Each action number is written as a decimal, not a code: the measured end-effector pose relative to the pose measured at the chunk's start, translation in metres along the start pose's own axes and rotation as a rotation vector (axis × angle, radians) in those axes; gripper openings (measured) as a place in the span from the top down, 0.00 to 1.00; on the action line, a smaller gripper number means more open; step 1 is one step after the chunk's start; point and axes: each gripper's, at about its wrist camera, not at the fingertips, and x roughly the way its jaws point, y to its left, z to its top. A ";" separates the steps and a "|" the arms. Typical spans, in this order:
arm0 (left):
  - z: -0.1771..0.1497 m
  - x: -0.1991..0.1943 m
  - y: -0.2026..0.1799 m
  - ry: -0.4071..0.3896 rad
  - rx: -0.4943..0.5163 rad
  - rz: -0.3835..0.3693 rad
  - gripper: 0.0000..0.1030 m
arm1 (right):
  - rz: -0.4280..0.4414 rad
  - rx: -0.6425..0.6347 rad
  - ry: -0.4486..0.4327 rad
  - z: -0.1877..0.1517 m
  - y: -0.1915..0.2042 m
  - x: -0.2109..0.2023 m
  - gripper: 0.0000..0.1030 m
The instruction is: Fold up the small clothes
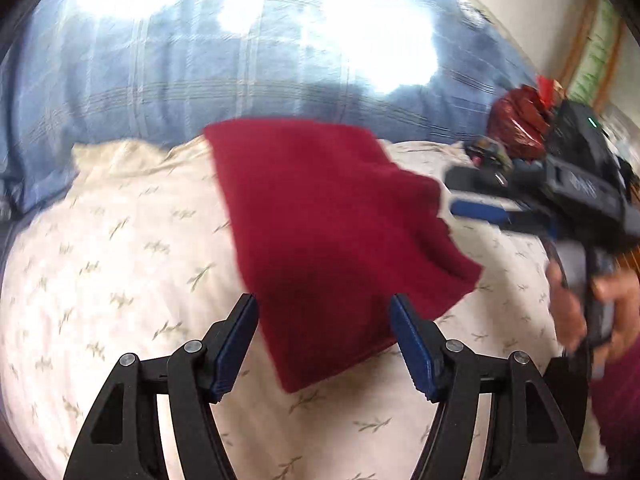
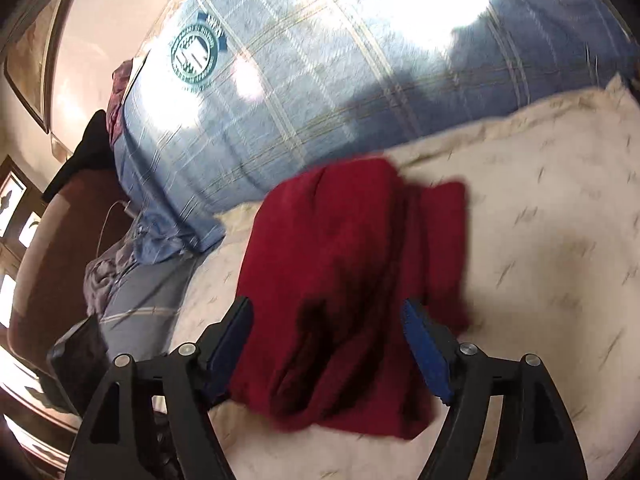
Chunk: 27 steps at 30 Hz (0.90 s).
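Note:
A dark red garment [image 1: 320,232] lies folded on a cream sheet with a small leaf print [image 1: 120,264]. My left gripper [image 1: 324,312] is open and empty just above its near edge, jaws wide apart. In the left wrist view the right gripper [image 1: 480,204] shows at the right, held by a hand, next to the garment's right corner. In the right wrist view the same red garment [image 2: 344,280] lies rumpled with folds, and my right gripper [image 2: 328,316] is open and empty over its near part.
A blue plaid pillow or duvet [image 1: 240,60] lies behind the garment, also in the right wrist view [image 2: 320,80]. A shiny red bundle [image 1: 520,124] sits at the back right. Dark wooden furniture [image 2: 48,240] and a dark tablet [image 2: 80,356] are at the bed's left.

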 end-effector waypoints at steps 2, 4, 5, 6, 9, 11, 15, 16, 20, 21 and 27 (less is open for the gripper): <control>-0.004 -0.004 0.000 0.002 -0.009 0.008 0.35 | -0.010 0.015 0.026 -0.009 0.003 0.008 0.24; -0.004 -0.003 -0.004 -0.005 0.002 0.014 0.35 | -0.010 0.026 0.039 -0.014 0.004 0.016 0.24; -0.004 -0.004 -0.006 -0.005 0.009 0.017 0.35 | -0.016 0.040 0.043 -0.015 0.003 0.021 0.24; -0.005 -0.006 -0.007 -0.005 0.017 0.020 0.35 | -0.018 0.051 0.041 -0.014 0.001 0.028 0.24; -0.009 -0.013 -0.007 -0.011 0.017 0.029 0.35 | -0.038 0.067 0.028 -0.011 -0.004 0.039 0.73; -0.006 -0.010 -0.003 -0.012 0.006 0.032 0.35 | -0.051 0.063 0.007 -0.011 -0.008 0.034 0.82; -0.005 -0.016 -0.001 -0.030 0.014 0.052 0.35 | -0.083 -0.044 -0.052 -0.025 0.009 0.003 0.84; -0.005 -0.015 0.001 -0.032 0.011 0.061 0.35 | -0.114 -0.059 -0.056 -0.030 0.008 0.000 0.84; -0.003 0.004 0.005 -0.010 -0.042 0.075 0.35 | -0.117 -0.013 -0.005 -0.028 -0.009 0.018 0.76; -0.002 0.008 0.004 -0.005 -0.044 0.076 0.35 | -0.106 0.001 -0.008 -0.026 -0.010 0.013 0.69; 0.009 0.021 0.007 -0.023 -0.040 0.130 0.35 | -0.148 -0.021 -0.172 -0.006 0.000 -0.036 0.36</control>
